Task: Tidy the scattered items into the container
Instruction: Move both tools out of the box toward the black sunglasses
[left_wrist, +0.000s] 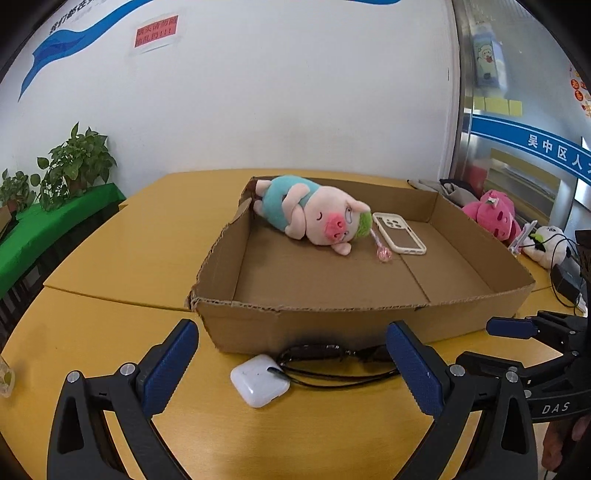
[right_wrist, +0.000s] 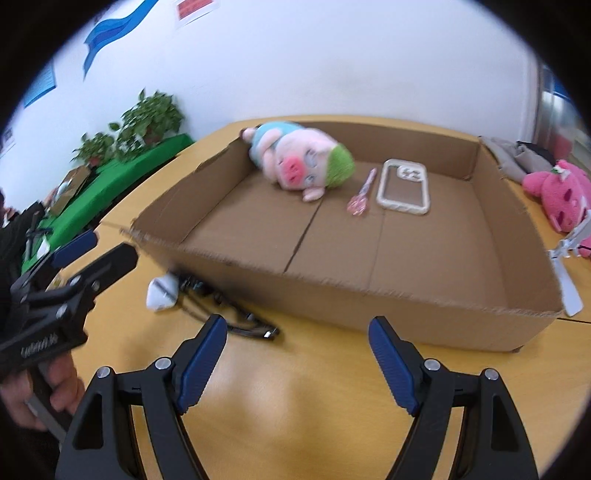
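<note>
A shallow cardboard box (left_wrist: 236, 325) (right_wrist: 406, 306) stands on the yellow table. Inside lie a plush pig (left_wrist: 314, 214) (right_wrist: 299, 162), a pink lollipop (left_wrist: 494, 254) (right_wrist: 360, 201) and a phone case (left_wrist: 399, 233) (right_wrist: 404, 186). In front of the box lie a white earbud case (left_wrist: 258, 380) (right_wrist: 160, 293) and black glasses (left_wrist: 332, 354) (right_wrist: 236, 317). My left gripper (left_wrist: 291, 363) is open, just before the earbud case and glasses. My right gripper (right_wrist: 297, 363) is open and empty over bare table, right of the glasses.
A pink plush toy (left_wrist: 493, 214) (right_wrist: 561, 194), a white plush (left_wrist: 546, 245) and black cables (left_wrist: 565, 280) lie right of the box. Potted plants (left_wrist: 74, 166) stand on a green shelf at the left. The white wall is behind the table.
</note>
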